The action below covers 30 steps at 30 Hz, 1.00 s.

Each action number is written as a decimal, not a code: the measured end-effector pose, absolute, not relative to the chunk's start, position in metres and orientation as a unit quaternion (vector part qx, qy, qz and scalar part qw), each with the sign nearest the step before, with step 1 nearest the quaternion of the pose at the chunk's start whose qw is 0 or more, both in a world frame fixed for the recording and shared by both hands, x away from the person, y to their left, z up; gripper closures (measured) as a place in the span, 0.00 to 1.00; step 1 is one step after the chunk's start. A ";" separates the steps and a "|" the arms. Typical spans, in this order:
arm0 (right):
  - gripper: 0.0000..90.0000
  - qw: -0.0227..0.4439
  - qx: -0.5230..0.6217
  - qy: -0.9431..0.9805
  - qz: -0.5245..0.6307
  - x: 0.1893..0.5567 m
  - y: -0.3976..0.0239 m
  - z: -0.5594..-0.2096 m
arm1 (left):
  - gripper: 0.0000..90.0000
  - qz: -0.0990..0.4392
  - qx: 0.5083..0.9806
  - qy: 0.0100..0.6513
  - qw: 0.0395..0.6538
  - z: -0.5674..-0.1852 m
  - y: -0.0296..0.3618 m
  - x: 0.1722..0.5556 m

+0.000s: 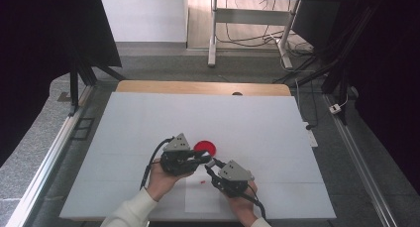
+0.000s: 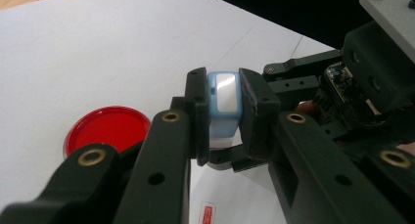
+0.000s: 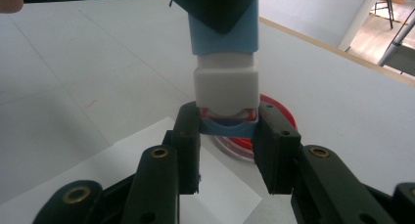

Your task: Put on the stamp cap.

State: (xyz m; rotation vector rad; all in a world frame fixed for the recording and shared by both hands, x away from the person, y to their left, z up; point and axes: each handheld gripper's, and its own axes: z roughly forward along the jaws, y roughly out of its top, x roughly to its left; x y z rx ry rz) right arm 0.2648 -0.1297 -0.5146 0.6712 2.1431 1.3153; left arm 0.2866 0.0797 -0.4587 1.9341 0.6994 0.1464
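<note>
A small light-blue block with a white face [image 2: 226, 94] is held in the air between both grippers. My left gripper [image 2: 224, 87] is shut on its blue body. In the right gripper view the block [image 3: 225, 82] hangs down from above, blue on top and white below, and my right gripper [image 3: 228, 123] is shut on its blue and red lower end. In the high view the left gripper [image 1: 205, 159] and the right gripper [image 1: 212, 163] meet tip to tip near the front middle of the table. A round red disc [image 1: 205, 147] lies on the table just behind them.
The white board [image 1: 148, 128] covers the table, with its wooden far edge [image 1: 198, 86] showing. A white sheet of paper [image 1: 203, 199] lies near the front edge, with a small red-printed label [image 2: 208, 214] on it. The red disc [image 2: 107, 128] lies left of the left jaws.
</note>
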 end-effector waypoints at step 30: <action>0.72 0.287 0.245 0.792 0.480 0.262 -0.130 -0.514 | 0.84 0.058 0.806 0.288 0.513 -0.461 0.079 0.287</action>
